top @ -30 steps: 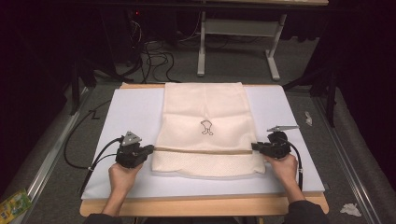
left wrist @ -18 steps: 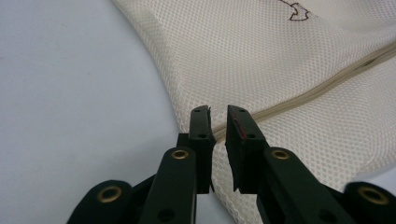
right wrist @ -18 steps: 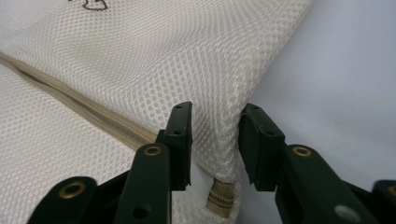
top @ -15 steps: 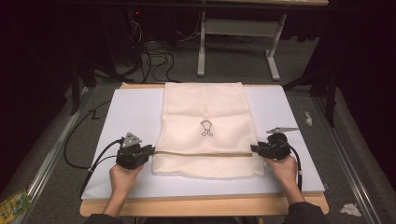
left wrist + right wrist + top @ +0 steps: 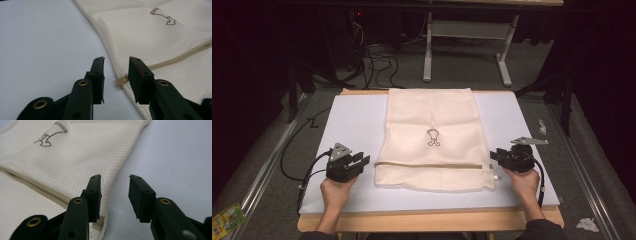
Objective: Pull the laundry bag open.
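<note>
Cream mesh bag (image 5: 432, 140) lies flat mid-bench on a white sheet (image 5: 352, 120), zipper (image 5: 427, 165) shut near the front edge; contents can't be made out through the mesh. Left gripper (image 5: 363, 161) just beside the bag's left edge, jaws just opening, apart, nothing between. Right gripper (image 5: 495, 155) at the right edge, jaws parted after a slight narrowing, empty. Zipper end partly hidden behind jaws.

Mesh bag (image 5: 160, 37) cut off at right edge of left gripper view, its small dark emblem (image 5: 432, 137) too small to read from above, zip end (image 5: 98, 225) partly hidden behind the right tongs (image 5: 113, 195)
</note>
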Available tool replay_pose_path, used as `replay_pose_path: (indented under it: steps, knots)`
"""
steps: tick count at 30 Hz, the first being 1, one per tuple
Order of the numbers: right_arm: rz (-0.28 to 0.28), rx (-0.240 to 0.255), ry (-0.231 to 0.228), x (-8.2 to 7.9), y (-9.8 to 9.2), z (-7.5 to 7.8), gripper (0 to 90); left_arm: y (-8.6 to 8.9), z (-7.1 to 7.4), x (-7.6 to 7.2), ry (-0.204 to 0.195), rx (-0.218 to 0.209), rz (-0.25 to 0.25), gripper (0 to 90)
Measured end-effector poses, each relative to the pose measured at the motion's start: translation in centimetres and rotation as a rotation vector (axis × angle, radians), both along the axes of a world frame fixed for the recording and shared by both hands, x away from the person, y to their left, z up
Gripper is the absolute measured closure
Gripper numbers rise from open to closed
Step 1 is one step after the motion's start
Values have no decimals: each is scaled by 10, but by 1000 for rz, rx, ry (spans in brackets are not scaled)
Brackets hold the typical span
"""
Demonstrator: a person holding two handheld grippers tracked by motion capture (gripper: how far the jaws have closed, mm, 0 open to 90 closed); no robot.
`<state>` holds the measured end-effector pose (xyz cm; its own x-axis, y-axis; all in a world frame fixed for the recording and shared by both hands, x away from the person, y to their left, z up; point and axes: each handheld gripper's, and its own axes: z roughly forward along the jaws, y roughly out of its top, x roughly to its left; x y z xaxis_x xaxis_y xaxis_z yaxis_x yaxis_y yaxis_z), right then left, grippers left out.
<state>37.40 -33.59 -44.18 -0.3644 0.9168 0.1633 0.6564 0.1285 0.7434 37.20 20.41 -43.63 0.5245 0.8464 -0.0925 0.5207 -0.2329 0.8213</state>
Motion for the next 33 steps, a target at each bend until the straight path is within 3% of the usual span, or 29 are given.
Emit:
replay_pose_path:
  steps: [7,13,17,24,33]
  knots:
    - [-47,30,-30,-7,-18,-1,634,13,-3,-2,-13,25,53,626]
    - [-98,79,-37,-11,-35,-5,627,22,-7,1,-11,0,88,605]
    - [-133,86,-44,-15,-44,-9,628,26,-11,3,-13,-3,103,602]
    - [-173,62,-57,-17,-55,-18,629,29,-18,10,-5,-18,128,582]
    - [-192,18,-55,-15,-54,-27,627,28,-26,17,-9,-1,147,570]
